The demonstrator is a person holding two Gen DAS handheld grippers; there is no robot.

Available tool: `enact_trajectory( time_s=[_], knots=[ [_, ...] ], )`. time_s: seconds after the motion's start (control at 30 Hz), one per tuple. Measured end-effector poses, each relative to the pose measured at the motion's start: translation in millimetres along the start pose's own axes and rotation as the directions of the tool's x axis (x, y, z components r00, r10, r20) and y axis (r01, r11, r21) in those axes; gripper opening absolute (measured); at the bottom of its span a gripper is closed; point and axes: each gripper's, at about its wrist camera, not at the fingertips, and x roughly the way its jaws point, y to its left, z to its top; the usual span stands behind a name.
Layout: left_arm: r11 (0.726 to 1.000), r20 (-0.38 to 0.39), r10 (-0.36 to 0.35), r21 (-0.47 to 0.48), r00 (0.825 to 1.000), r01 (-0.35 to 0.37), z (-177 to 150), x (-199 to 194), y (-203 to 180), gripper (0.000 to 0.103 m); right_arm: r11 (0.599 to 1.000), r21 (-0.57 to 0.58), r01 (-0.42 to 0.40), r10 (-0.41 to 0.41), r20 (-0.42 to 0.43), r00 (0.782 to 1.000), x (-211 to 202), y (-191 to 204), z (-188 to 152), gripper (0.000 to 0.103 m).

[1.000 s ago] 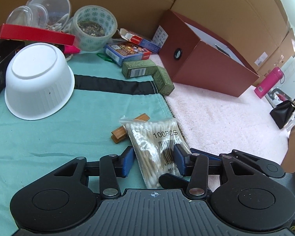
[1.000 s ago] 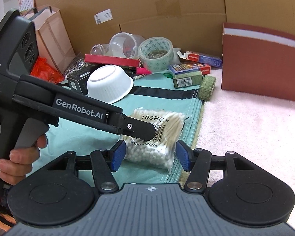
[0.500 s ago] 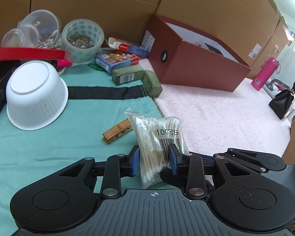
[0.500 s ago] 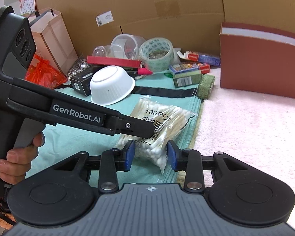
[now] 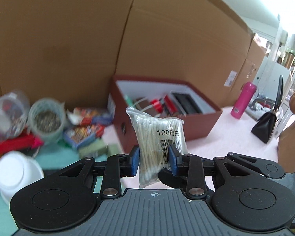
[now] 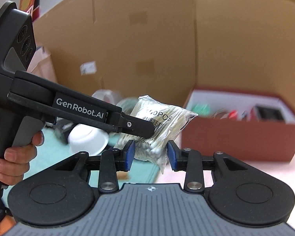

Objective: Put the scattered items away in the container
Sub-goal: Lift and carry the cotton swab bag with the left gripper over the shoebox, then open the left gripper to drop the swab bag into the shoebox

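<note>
With both tools clenched on the bag of cotton swabs [image 5: 157, 137], left tool [image 5: 153, 162] and right tool [image 6: 149, 155], and the bag lifted clear of the counter, carry it level over the red box [image 5: 163, 108] before you release

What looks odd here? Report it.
The bag of cotton swabs is clamped by both the left gripper and the right gripper at once, in mid-air. The white bowl lies upside down.
</note>
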Motion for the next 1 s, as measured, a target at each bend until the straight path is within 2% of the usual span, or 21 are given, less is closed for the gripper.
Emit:
enact_trajectory(
  time_s=[0.17,0.3,0.5,0.7,0.77,0.8,0.9,1.0],
  knots=[
    [0.997,0.045,-0.005,0.074,0.999,0.002,37.9,29.2,-26.2,0.031,0.998,0.003,0.064,-0.064,0.064,0.996,8.2,-35.0,25.5,0.041],
    [0.995,0.067,-0.02,0.098,0.998,0.014,59.1,59.7,-38.3,0.031,0.994,0.0,0.111,-0.111,0.087,0.99,21.5,-65.9,36.5,0.041],
    [0.995,0.044,-0.054,0.083,0.998,0.05,75.7,114.8,-40.2,0.031,0.989,-0.011,0.15,-0.149,0.065,0.987,51.7,-110.4,39.9,0.041],
    [0.993,0.007,-0.027,0.116,1.0,0.026,78.4,160.0,-45.6,0.031,0.988,-0.001,0.155,-0.155,0.021,0.988,82.2,-146.8,32.8,0.041],
    [0.992,-0.006,-0.026,0.12,1.0,0.027,78.5,170.8,-44.5,0.036,0.987,-0.007,0.16,-0.159,0.008,0.987,91.2,-154.8,29.9,0.041],
    [0.993,-0.014,-0.027,0.118,1.0,0.029,78.0,173.3,-40.9,0.047,0.987,-0.011,0.163,-0.163,0.003,0.987,95.6,-158.4,28.6,0.042],
    [0.992,-0.025,-0.007,0.127,1.0,0.01,76.7,184.3,-38.4,0.049,0.983,-0.016,0.182,-0.183,-0.017,0.983,107.2,-163.9,25.1,0.042],
    [0.992,-0.019,0.018,0.127,1.0,-0.015,76.0,187.1,-35.3,0.062,0.981,-0.021,0.193,-0.194,-0.034,0.981,117.0,-169.7,23.4,0.042]
  ],
)
